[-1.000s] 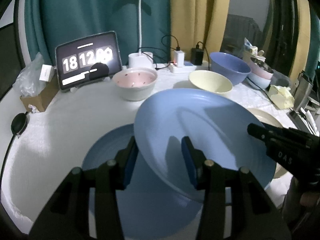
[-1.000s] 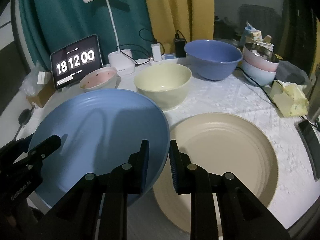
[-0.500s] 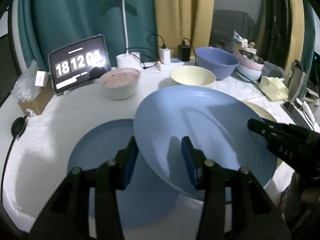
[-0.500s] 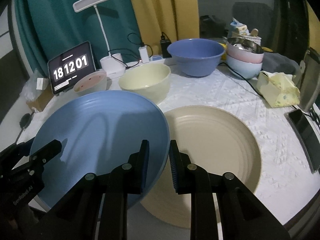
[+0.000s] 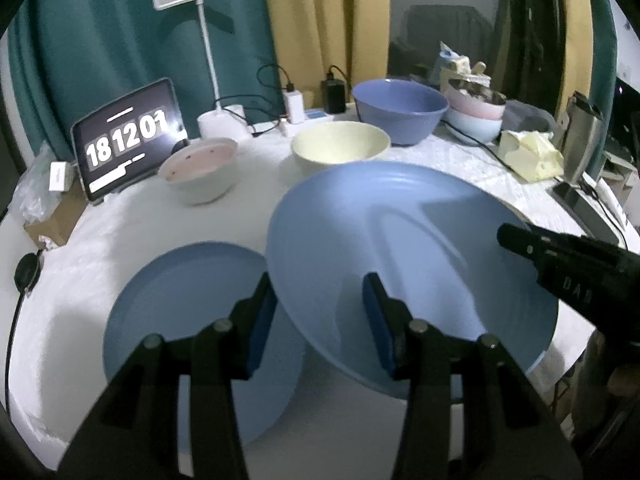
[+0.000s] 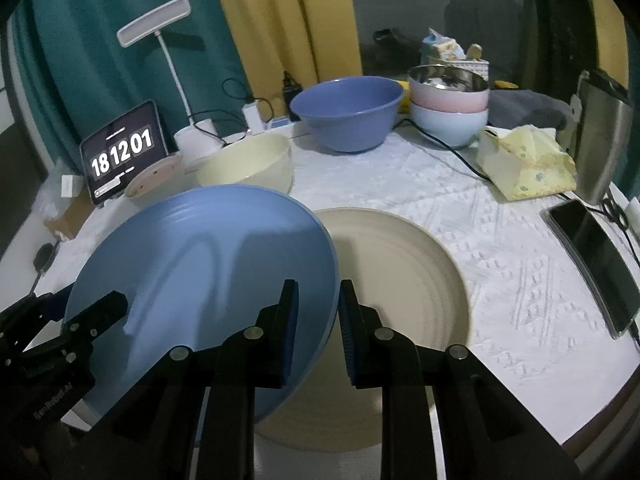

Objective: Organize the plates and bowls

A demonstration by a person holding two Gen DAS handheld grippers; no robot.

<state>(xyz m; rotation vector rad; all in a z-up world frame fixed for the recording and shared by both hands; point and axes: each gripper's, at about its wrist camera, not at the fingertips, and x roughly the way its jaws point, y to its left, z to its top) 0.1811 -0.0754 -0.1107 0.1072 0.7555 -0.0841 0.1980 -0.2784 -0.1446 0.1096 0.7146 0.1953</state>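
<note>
A big blue plate [image 5: 400, 248] hangs in the air, tilted, held by both grippers. My left gripper [image 5: 320, 320] is shut on its near left rim. My right gripper [image 6: 314, 320] is shut on its right rim [image 6: 332, 280]; the same plate fills the left of the right wrist view [image 6: 208, 264]. A second blue plate [image 5: 188, 312] lies flat on the table below and left. A beige plate [image 6: 400, 264] lies flat below and right. Beyond stand a pink bowl [image 5: 200, 168], a cream bowl [image 5: 340, 150] and a dark blue bowl [image 5: 400, 106].
Stacked pink and pale blue bowls [image 6: 450, 114] stand at the back right. A tablet clock [image 5: 128, 140], a lamp [image 5: 208, 56] and chargers [image 5: 312, 108] line the back edge. A tissue pack [image 6: 528, 164], a phone [image 6: 596, 260] and a steel flask [image 6: 604, 136] sit right.
Both grippers have lifted the big blue plate higher and slightly right; the lower blue plate and the beige plate look smaller and more exposed.
</note>
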